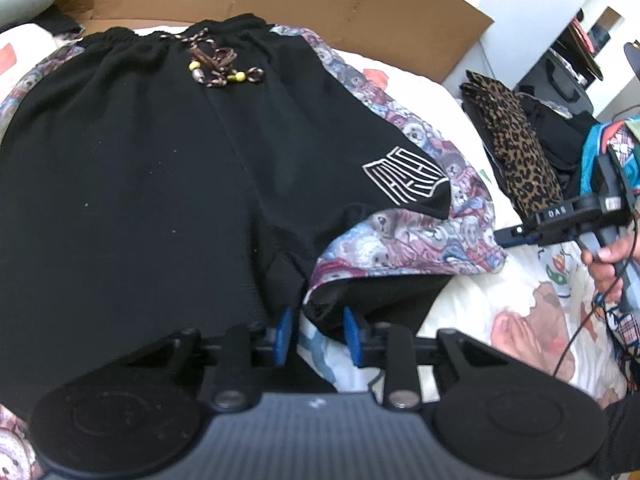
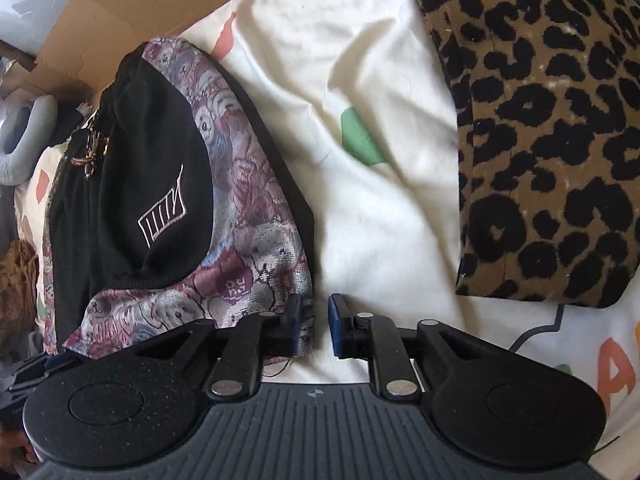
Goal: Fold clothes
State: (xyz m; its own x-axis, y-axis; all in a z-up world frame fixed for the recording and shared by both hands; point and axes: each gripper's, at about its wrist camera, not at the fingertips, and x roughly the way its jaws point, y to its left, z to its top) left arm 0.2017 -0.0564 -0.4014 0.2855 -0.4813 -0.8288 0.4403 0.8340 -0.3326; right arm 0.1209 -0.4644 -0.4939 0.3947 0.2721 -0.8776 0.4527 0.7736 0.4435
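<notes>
On the bed, shorts point(image 1: 168, 168) spread flat for folding | our left gripper point(image 1: 316, 334) narrowly parted at the crotch hem | right gripper point(image 2: 320, 326) slightly parted astride the leg corner (nothing pinched).

black shorts point(image 1: 140, 168) | bear-print side panels | flat on bed, right leg hem upturned

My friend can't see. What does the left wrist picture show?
Black shorts with teddy-bear print side panels lie flat on a white patterned bedsheet. The left gripper sits open at their bottom hem, beside a folded leopard-print cloth.
</notes>
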